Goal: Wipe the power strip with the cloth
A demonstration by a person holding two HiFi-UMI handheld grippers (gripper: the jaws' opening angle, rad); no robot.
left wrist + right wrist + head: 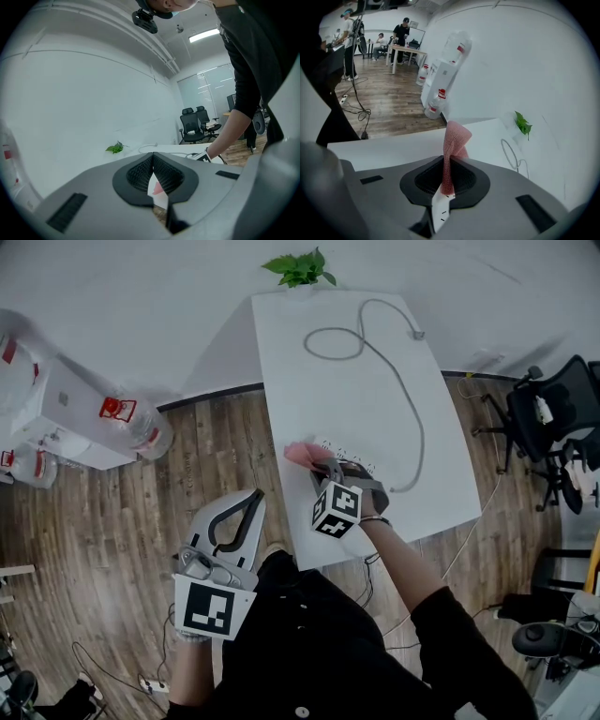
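My right gripper (449, 164) has its jaws pinched onto the pink cloth (454, 138), which stands up out of them in a folded bunch. The white power strip (352, 457) lies on the white table (309, 362) near its front left edge, right under that gripper, with the cloth at the strip's left end. A grey cord (407, 399) loops away from it across the table towards the far edge, where a small green plant (300, 267) sits. My left gripper (153, 157) hangs off the table over the wooden floor (112, 549), close to my body, jaws pressed together with nothing between them
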